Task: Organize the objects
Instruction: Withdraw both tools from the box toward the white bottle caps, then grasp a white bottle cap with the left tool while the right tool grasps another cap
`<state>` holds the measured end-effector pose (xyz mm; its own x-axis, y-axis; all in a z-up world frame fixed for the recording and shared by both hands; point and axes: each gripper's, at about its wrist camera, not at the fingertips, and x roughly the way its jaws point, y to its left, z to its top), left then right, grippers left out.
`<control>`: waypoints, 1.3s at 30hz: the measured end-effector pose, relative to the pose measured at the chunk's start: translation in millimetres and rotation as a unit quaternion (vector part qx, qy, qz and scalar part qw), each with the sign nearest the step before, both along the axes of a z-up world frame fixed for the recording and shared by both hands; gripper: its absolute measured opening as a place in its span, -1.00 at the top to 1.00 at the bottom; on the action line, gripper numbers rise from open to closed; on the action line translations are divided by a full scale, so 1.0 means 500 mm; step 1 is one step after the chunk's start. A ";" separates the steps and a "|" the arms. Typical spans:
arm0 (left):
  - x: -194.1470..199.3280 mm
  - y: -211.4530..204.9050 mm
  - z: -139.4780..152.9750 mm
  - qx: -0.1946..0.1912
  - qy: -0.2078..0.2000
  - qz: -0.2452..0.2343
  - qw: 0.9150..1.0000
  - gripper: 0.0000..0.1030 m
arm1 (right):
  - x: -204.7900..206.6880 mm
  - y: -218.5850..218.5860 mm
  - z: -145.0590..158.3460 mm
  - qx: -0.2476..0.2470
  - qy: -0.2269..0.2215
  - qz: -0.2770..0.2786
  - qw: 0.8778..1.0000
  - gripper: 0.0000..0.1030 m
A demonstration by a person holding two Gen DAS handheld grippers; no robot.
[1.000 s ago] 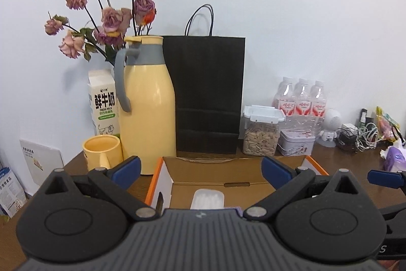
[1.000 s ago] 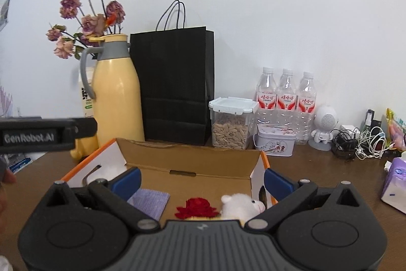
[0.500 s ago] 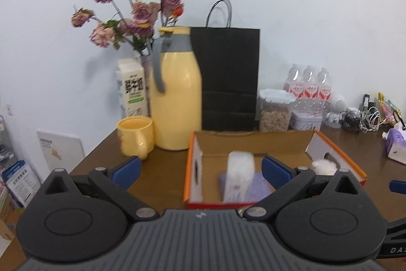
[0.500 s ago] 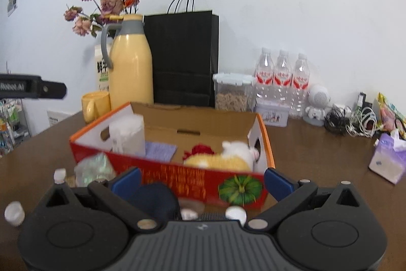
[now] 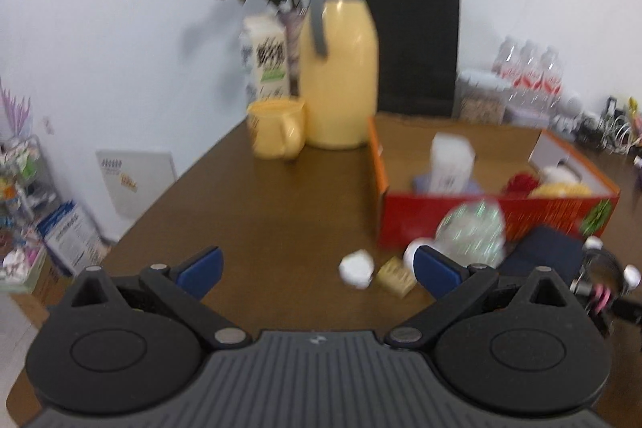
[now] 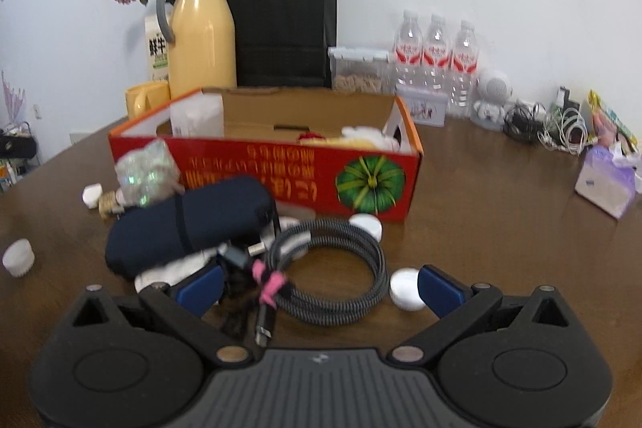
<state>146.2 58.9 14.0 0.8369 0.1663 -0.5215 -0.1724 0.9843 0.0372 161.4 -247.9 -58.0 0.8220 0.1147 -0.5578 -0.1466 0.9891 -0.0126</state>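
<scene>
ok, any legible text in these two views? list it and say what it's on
"鲜牛": milk carton, partly hidden behind the yellow jug.
Red box: upside-down yellow characters beside a pumpkin picture, too blurred to read.
Water bottles: red labels, unreadable.
Tin, tissue pack: print too small.

So the box point(image 6: 305, 171) sits mid-table point(image 6: 481, 227), jug point(image 6: 202, 39) and bag point(image 6: 285, 27) behind it, mug point(image 6: 146, 99) off to the jug's left. Pouch point(image 6: 188, 223) and coiled cable point(image 6: 329, 263) lie in front of the box, bottles point(image 6: 437, 55) back right
</scene>
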 end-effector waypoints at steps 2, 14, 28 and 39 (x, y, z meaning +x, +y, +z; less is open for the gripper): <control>-0.011 0.013 -0.022 -0.002 0.020 0.005 1.000 -1.00 | -0.003 -0.002 -0.008 -0.001 0.007 -0.001 1.000 -1.00; -0.071 0.035 -0.108 -0.021 0.079 -0.004 0.997 -1.00 | -0.017 -0.007 -0.029 -0.001 0.023 -0.004 1.000 -1.00; -0.064 0.006 -0.126 -0.019 0.059 -0.043 0.997 0.18 | -0.011 -0.017 -0.041 -0.002 0.030 -0.013 0.999 -1.00; -0.050 0.001 -0.120 -0.028 0.049 -0.041 0.998 0.20 | 0.007 -0.098 -0.035 -0.031 0.028 -0.048 0.998 -1.00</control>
<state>121.1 59.2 -46.2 0.7914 0.0678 -0.6075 -0.0895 0.9960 -0.0054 164.9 -297.1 -75.4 0.7945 0.0008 -0.6073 -0.0529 0.9963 -0.0679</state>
